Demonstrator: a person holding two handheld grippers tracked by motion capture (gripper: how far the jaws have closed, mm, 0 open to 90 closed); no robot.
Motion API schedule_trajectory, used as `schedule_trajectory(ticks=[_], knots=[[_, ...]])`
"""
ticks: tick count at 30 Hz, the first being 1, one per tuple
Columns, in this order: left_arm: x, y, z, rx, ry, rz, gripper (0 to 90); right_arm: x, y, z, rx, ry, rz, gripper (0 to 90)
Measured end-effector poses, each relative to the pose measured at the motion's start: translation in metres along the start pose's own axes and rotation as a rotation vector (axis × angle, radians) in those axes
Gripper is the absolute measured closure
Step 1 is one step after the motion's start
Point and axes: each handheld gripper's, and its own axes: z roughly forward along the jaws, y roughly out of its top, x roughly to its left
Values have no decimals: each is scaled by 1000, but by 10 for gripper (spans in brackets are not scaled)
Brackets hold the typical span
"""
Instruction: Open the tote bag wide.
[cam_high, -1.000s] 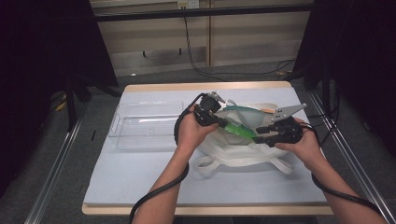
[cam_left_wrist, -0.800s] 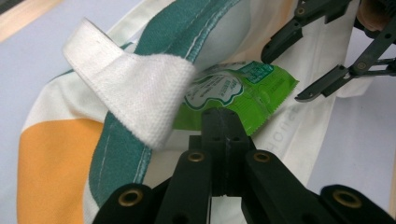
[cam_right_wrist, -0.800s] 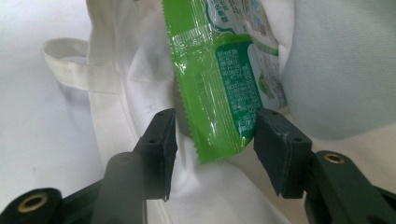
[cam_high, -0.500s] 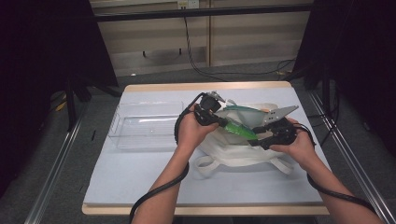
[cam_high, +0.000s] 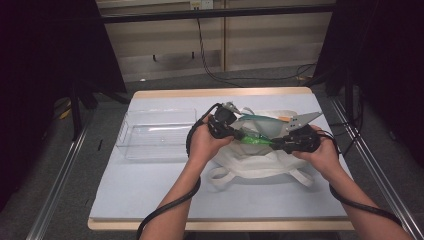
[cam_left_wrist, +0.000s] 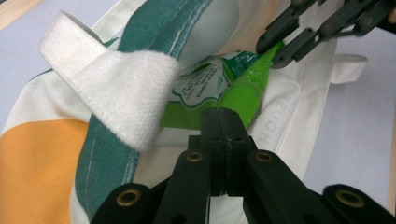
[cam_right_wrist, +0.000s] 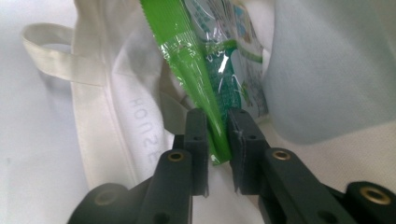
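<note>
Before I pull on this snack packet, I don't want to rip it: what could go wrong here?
Both grippers pinch the green packet by thin sealed edges, the left gripper at one end, the right gripper at the other; pulling apart may tear the film. The tote bag strap drapes over the packet, so it may snag.

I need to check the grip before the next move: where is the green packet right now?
In the high view the green packet sits right of table centre, stretched between the left gripper and right gripper, just above the white tote bag, right of the clear tray.
</note>
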Motion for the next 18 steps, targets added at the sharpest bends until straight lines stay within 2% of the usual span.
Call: schedule_trajectory(ticks=[2, 4, 6, 9, 13, 15, 18], knots=[[-1, 0, 1, -12, -17, 7, 880, 0, 2, -3, -20, 20, 23, 898], [-4, 0, 3, 2, -5, 24, 838, 0, 4, -4, -14, 19, 18, 899], [-4, 0, 7, 23, -15, 28, 877, 0, 5, -4, -1, 18, 10, 900], [-3, -2, 9, 6, -15, 24, 873, 0, 3, -2, 3, 20, 10, 900], [-7, 0, 10, -1, -10, 49, 740, -1, 1, -2, -1, 32, 25, 900], [-8, 1, 11, -13, -24, 53, 712, -2, 1, -3, -4, 36, 31, 900], [-9, 3, 11, -14, -20, 57, 633, -2, 3, -3, -7, 44, 29, 900]])
